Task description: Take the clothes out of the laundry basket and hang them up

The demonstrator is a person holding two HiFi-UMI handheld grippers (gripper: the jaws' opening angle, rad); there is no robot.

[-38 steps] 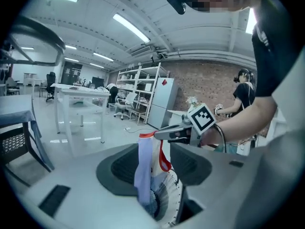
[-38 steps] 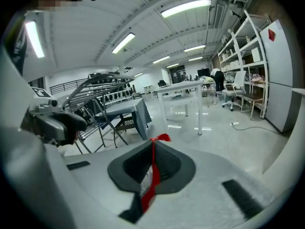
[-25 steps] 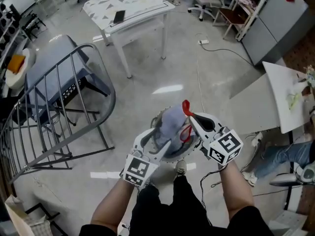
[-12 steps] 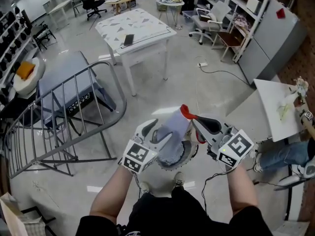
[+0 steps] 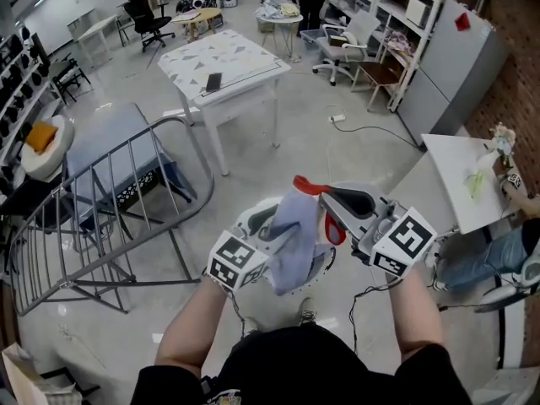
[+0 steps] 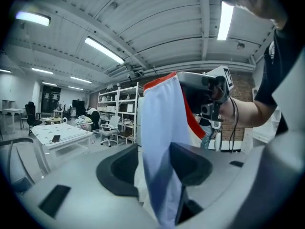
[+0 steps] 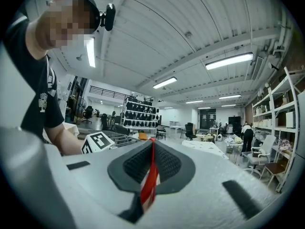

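Since a second ago both my hands have come up, and the garment [image 5: 295, 245] has risen clear of the laundry basket [image 5: 324, 267], whose rim shows just under it at six o'clock of the cloth. Off at ten o'clock stands the grey drying rack [image 5: 110, 194], well apart from my hands and bare of clothes as far as I can see. My left gripper [image 5: 274, 230] has its jaws spread wide, having just closed a little; in the left gripper view the pale blue cloth [image 6: 162, 123] hangs loose through the gap, brushing one jaw but not pinched. To its three o'clock my right gripper [image 5: 327, 196] has its jaws pressed together on the red trim [image 7: 151, 180], so it alone carries the piece. I judge the fabric thin, light and limp: it will sag, swing and fold on itself, and it won't slip much against the ribbed pads. The red edge looks like a doubled hem or waistband, the firmest place to pinch. My left gripper would do best to take that same edge further along, so the piece spreads flat for the rack
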